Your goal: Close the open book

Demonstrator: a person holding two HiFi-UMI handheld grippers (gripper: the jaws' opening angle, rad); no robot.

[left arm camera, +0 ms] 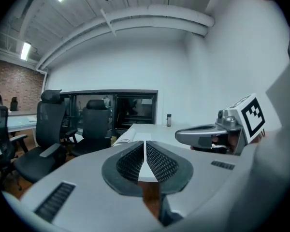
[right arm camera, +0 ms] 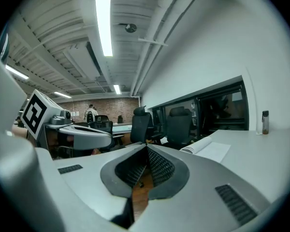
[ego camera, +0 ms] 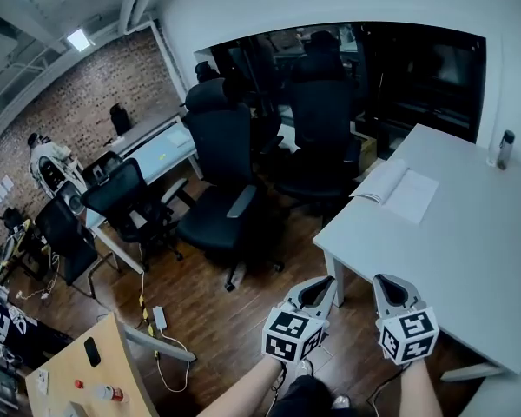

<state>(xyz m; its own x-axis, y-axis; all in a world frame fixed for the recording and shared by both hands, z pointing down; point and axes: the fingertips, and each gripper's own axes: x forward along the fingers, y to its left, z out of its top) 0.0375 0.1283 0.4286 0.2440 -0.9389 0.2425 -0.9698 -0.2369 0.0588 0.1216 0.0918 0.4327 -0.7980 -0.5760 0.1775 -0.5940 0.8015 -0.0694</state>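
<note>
The open book (ego camera: 395, 189) lies flat on the white table (ego camera: 469, 259), close to the table's left edge, right of centre in the head view. Both tools sit at the bottom of that frame, and the book is above and slightly right of them, well apart. Its spine runs up the frame, tilted right. The left gripper (ego camera: 326, 283) and right gripper (ego camera: 385, 282) have their jaws pressed together on nothing. The right gripper is marginally nearer.

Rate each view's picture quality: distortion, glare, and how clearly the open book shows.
Head view: fisheye bends straight lines; lighting even; the open book reads clearly on the white table. Left gripper view: dark rounded corners; book small, partly behind the jaws. Right gripper view: ceiling light strip glares white; book clear.
</note>
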